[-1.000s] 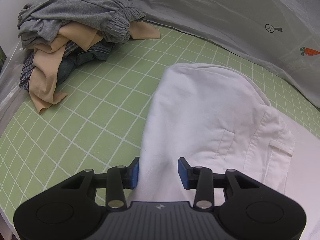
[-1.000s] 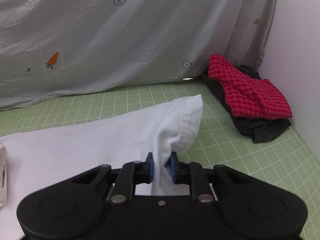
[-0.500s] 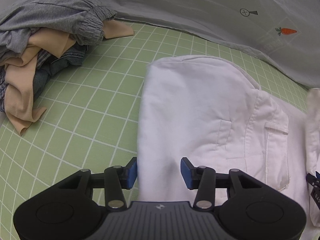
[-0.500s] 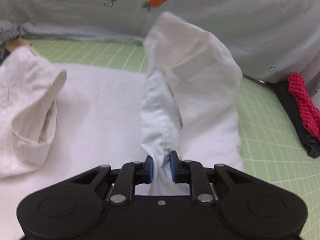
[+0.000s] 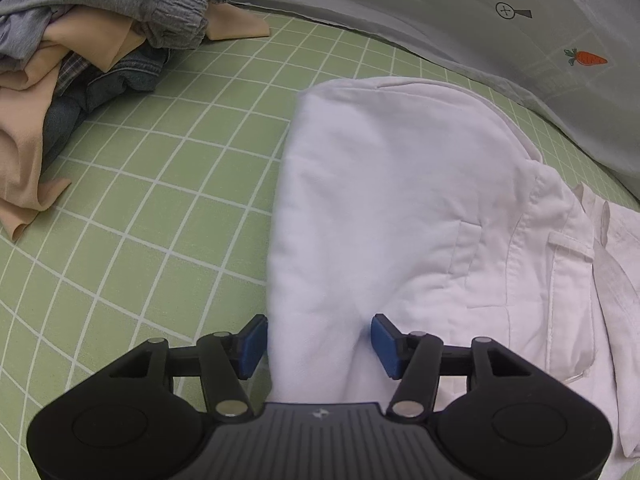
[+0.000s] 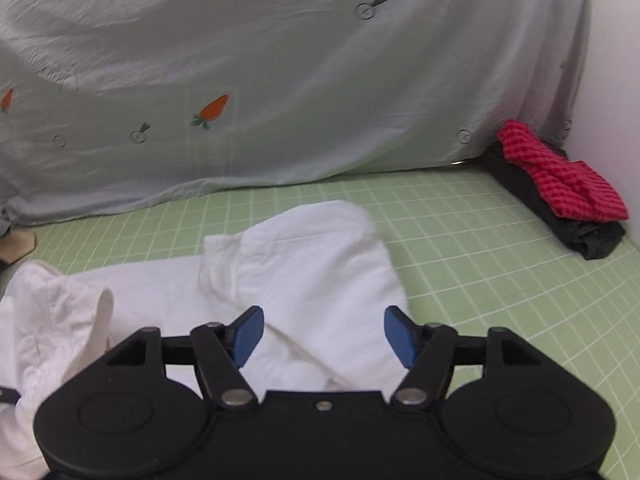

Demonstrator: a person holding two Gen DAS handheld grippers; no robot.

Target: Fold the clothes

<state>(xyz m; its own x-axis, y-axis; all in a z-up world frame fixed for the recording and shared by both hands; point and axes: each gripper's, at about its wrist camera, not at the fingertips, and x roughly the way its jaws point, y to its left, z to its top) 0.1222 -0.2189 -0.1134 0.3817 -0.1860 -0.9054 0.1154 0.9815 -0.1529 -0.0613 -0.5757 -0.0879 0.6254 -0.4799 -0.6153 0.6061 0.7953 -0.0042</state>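
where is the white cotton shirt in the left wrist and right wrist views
Left wrist: the white cotton shirt fills centre and right, running down between the opening jaws.
Right wrist: it lies at lower centre and left, behind the opening jaws.
Shared landmark: the pale grey sheet with orange carrot prints across the top.

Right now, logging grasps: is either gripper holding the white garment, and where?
Neither. The right gripper and left gripper are opening, pads clear of the white garment lying between them.
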